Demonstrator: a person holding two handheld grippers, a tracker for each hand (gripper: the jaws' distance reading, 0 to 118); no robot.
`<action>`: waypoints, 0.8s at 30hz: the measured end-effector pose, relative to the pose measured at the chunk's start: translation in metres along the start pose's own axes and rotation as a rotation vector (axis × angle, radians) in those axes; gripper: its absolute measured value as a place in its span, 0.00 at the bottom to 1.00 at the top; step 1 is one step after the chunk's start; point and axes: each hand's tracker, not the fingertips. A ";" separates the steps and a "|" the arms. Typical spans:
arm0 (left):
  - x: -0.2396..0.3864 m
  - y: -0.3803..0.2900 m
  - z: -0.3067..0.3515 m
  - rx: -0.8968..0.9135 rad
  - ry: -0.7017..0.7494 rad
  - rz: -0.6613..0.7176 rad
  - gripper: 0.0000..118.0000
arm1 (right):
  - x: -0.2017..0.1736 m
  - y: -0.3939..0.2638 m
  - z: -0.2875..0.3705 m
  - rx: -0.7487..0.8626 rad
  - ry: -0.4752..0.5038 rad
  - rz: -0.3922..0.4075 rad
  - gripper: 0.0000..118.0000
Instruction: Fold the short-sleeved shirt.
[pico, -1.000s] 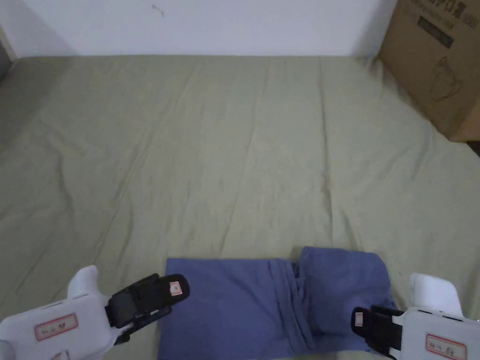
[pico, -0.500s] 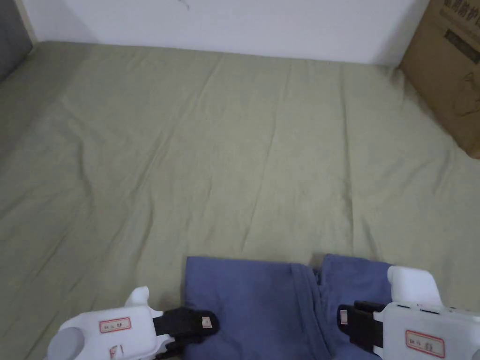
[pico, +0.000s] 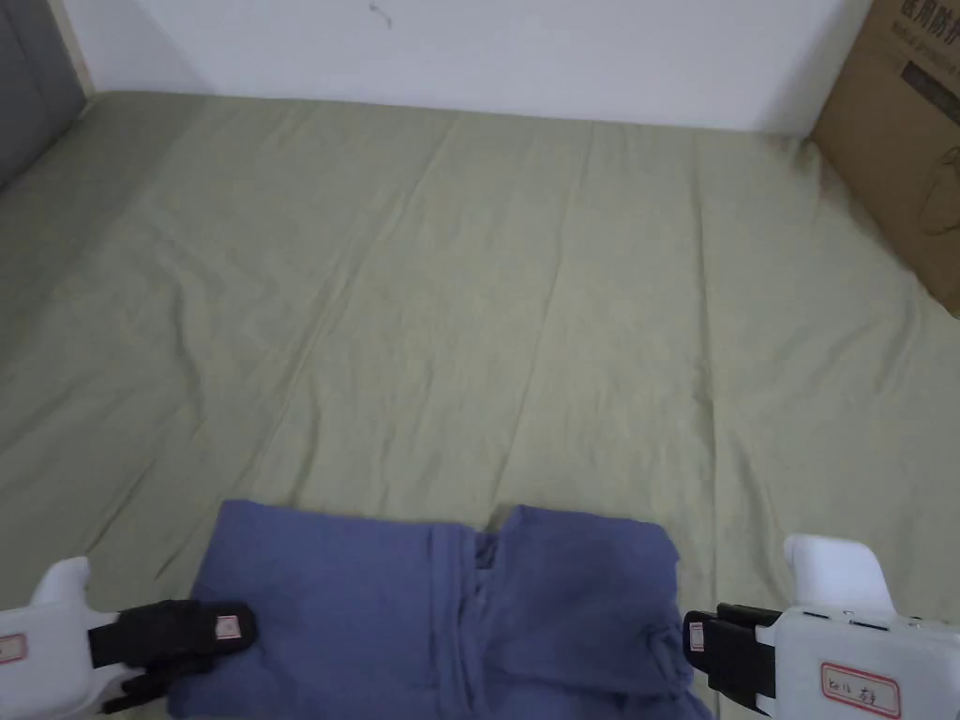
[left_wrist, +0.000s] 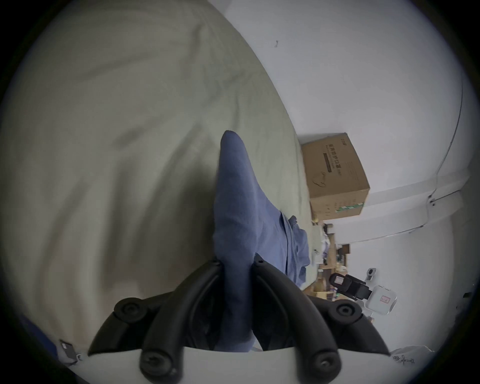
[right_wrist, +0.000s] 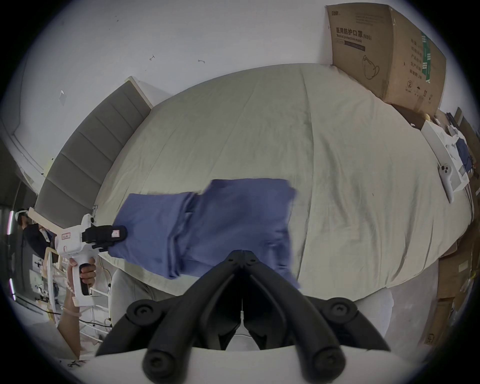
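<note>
The blue short-sleeved shirt (pico: 375, 609) lies folded into a wide band along the near edge of the green bed sheet (pico: 469, 328), with a bunched seam in its middle. My left gripper (pico: 225, 633) is at its left end. In the left gripper view the jaws (left_wrist: 236, 262) are shut on a ridge of the shirt (left_wrist: 239, 207). My right gripper (pico: 692, 642) sits at the shirt's right lower corner. In the right gripper view its jaws (right_wrist: 241, 252) are shut tip to tip above the shirt (right_wrist: 220, 220), with no cloth seen between them.
A large cardboard box (pico: 900, 141) stands on the bed's far right corner against the white wall. A grey padded headboard (pico: 28, 84) borders the left side. A white controller (right_wrist: 446, 179) lies off the bed's right side. The sheet beyond the shirt is bare and creased.
The left gripper has moved left with the shirt's left end in it, dragging the whole shirt left along the bed's edge. The right gripper has stayed put, now at the shirt's right corner.
</note>
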 end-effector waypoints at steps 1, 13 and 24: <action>-0.003 0.004 0.008 0.012 0.023 -0.001 0.10 | 0.001 -0.001 0.000 0.000 0.006 -0.010 0.00; 0.022 0.019 0.052 0.078 0.245 -0.136 0.10 | 0.016 -0.006 0.001 -0.001 -0.001 -0.057 0.00; 0.167 -0.025 -0.002 0.138 0.277 -0.434 0.10 | 0.023 -0.011 0.003 0.007 -0.034 -0.041 0.00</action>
